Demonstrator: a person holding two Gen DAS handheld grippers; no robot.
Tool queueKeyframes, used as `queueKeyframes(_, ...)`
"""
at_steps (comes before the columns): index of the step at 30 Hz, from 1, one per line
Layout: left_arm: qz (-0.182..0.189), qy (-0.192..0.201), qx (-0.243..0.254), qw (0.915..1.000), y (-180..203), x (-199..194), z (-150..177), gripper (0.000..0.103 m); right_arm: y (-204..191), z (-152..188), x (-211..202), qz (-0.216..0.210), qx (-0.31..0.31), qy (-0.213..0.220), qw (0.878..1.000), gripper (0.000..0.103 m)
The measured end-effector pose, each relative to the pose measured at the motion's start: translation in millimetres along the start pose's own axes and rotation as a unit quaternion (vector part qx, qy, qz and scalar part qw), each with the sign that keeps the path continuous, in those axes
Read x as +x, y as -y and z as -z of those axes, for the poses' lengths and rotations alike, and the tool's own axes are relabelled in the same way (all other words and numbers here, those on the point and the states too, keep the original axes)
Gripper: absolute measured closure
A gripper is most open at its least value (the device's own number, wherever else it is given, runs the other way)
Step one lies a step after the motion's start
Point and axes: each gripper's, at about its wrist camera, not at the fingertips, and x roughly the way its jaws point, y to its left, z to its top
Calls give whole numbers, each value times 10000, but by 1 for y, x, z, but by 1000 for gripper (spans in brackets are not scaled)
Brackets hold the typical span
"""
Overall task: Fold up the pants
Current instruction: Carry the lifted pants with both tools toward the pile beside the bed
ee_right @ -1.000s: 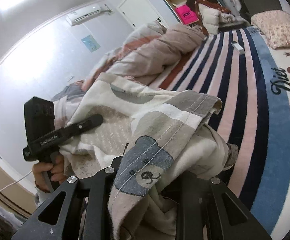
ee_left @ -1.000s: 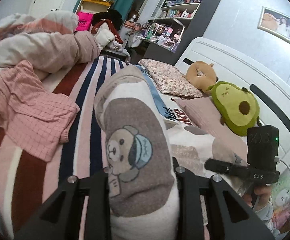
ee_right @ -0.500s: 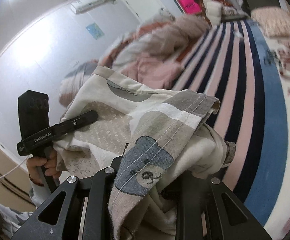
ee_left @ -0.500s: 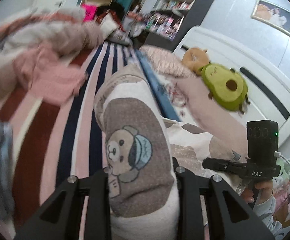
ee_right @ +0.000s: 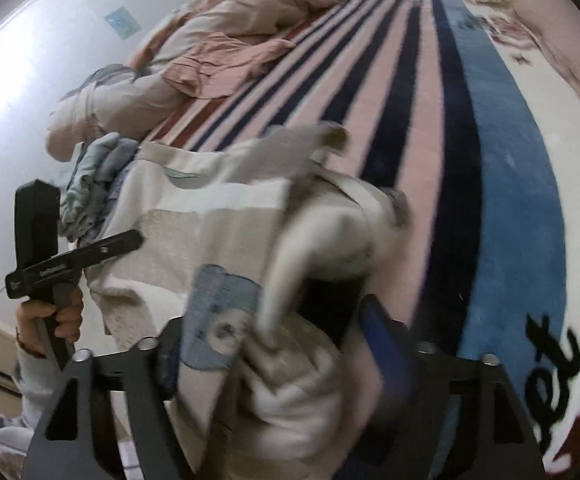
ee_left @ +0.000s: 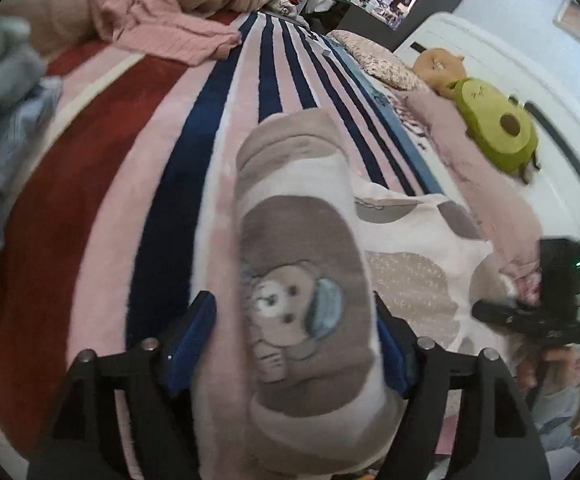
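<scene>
The cream pants (ee_left: 302, 300), printed with brown patches and a cartoon bear, lie draped across the striped blanket (ee_left: 161, 184). In the left wrist view a fold of them runs between the jaws of my left gripper (ee_left: 292, 340). Those jaws are opening, and the blue pads (ee_left: 193, 332) stand off the cloth. In the right wrist view a bunched edge of the pants (ee_right: 217, 220) sits between the jaws of my right gripper (ee_right: 275, 356). They are opening too, with a dark gap beside the right pad (ee_right: 382, 352). Each view shows the other gripper at the far end of the pants, held by a hand.
A pink checked garment (ee_left: 169, 28) and a beige duvet (ee_right: 257, 4) lie at the far side of the bed. Grey-blue clothes (ee_left: 5, 92) are piled at the left. An avocado plush (ee_left: 498, 124), pillows and the white headboard (ee_left: 530, 80) line the right.
Both grippers have come down toward the bed with the pants. Their jaws, shut on the cloth before, now stand spread, and the cloth sags loose between them.
</scene>
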Motion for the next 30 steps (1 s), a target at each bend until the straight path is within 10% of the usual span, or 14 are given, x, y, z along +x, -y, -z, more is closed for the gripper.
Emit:
queueKeyframes(5,257,-93,-26,9996,4,17,-2,46,7,4,13,-331,365,-19,9988,33)
queueKeyframes(7,534,-210,-194,9982,7,27,-7,72,6,1,18,-630,492,-57,9968,68)
queueKeyframes(10,355,-102,-10,9993,18,27,-15,78,0,-4,26,-787,562,-185,9951,81)
queueKeyframes(30,-7,1512,362,9878,8,-114,-64,81,-129,-89,-23,-753,-802,623,9920,85)
